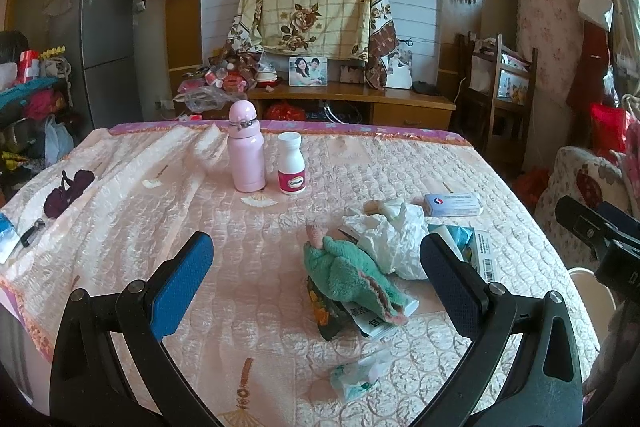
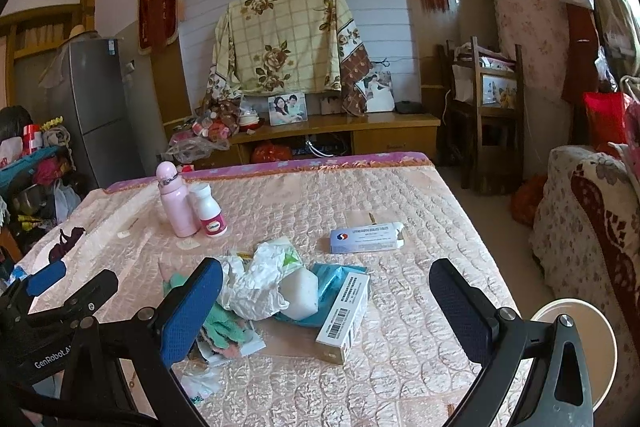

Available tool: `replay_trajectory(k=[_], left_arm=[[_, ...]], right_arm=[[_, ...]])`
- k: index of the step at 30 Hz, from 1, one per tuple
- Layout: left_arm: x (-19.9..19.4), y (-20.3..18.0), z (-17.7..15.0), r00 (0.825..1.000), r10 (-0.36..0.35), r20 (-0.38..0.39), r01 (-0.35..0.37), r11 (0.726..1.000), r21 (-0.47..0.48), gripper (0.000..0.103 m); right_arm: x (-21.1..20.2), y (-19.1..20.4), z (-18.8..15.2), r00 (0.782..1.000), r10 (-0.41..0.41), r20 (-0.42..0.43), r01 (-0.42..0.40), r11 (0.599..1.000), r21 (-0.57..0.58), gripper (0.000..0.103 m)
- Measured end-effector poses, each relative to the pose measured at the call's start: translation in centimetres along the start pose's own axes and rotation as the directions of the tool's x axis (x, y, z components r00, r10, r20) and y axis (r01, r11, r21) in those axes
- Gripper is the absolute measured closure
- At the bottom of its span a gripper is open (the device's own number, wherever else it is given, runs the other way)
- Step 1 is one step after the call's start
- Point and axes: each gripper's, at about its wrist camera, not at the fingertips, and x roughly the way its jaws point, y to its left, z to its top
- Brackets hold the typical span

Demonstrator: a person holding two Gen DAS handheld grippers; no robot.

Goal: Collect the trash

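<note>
So on the bed (image 2: 400,187) there's a trash pile (image 2: 260,287) in the middle, a small box (image 2: 366,239) behind it, and a flask (image 2: 176,203) with a pill bottle (image 2: 210,211) just right of it, further back left.

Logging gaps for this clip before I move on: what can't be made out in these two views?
- Items under the green plush toy, left wrist view: packets mostly covered, print unreadable.
- Round white container, right wrist view: right gripper arm hides part, inside unseen.
- Small clear wrapper, left wrist view: too crumpled to identify.
- Blue-and-white box lettering: too small in both views.
- Crumpled white paper: covers what lies beneath.
</note>
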Motion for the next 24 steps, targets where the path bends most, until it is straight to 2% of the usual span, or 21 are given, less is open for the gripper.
replay_trajectory(k=[24], left_arm=[[0.53, -0.31, -0.65, 1.0, -0.005, -0.014, 0.005, 1.0, 0.008, 0.0]], right_arm=[[0.32, 0.13, -0.06, 1.0, -0.01, -0.019, 0.01, 1.0, -0.004, 0.001]])
